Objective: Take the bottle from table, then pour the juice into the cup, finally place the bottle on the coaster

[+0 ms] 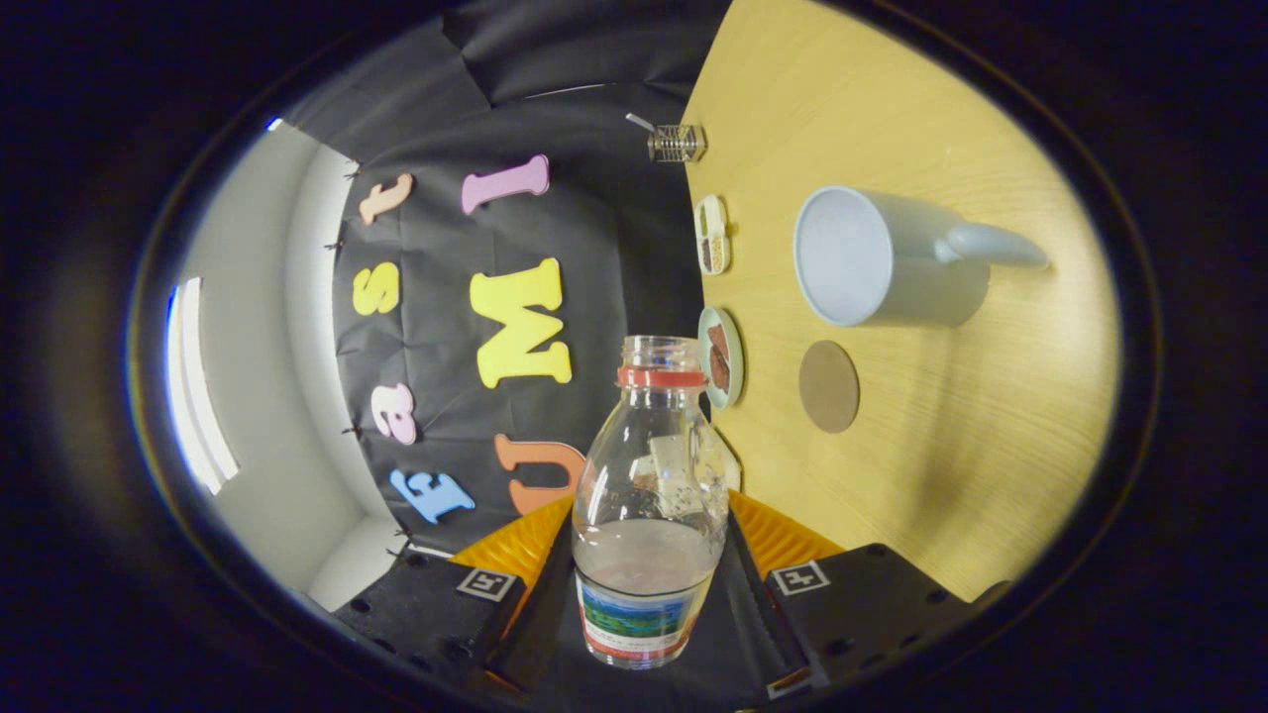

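Bottle [649, 515] clamped in our jaws, lifted sideways; cup [882, 257] and coaster [829, 386] just past its mouth.

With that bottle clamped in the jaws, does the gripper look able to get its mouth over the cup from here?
Probably yes. The gripper holds the open bottle, and the wooden table between it and the cup is bare apart from the flat coaster.

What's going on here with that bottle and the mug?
A handheld gripper is clamped on a clear bottle, uncapped and partly filled. The view is rolled sideways, so the bottle looks tipped as for pouring. Its mouth is short of the pale mug on the wooden table. The round brown coaster beside the mug is bare.
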A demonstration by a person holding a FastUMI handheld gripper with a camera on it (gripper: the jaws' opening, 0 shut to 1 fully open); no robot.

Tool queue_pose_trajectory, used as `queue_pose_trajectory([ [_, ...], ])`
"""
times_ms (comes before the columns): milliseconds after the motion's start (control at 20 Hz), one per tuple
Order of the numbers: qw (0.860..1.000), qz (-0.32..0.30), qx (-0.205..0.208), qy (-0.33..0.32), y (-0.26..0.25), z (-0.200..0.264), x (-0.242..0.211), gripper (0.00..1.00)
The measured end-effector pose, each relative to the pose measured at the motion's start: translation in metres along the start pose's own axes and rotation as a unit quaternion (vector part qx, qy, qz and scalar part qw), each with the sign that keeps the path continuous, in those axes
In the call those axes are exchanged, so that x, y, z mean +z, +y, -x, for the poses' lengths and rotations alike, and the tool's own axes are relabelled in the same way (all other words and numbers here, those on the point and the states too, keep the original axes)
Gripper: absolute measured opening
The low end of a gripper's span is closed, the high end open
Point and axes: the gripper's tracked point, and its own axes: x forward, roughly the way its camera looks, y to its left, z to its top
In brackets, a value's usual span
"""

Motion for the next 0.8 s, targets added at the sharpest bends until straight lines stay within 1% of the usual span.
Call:
queue_pose_trajectory([
  [800, 0.999, -0.036, 0.006, 0.008, 0.0092, -0.0009, 0.0045, 0.79],
])
